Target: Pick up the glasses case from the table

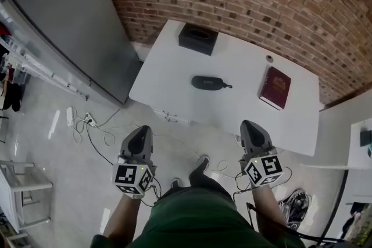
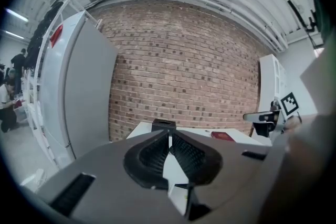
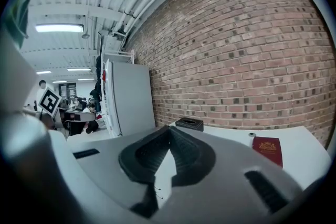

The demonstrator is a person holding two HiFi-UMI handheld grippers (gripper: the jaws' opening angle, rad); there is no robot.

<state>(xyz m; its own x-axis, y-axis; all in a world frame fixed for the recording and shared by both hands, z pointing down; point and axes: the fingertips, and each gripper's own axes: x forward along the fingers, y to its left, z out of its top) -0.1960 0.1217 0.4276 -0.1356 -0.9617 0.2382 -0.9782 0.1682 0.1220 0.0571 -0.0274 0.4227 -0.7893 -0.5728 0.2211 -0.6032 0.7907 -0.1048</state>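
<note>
Glasses case (image 1: 208, 83) closed on table (image 1: 168, 75)

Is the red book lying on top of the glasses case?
No, the red book lies flat on the table, apart from the black glasses case.

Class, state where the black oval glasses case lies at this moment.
In the head view, the black oval glasses case lies midway across the white table, left of the dark red book, with the black box beyond it.
</note>
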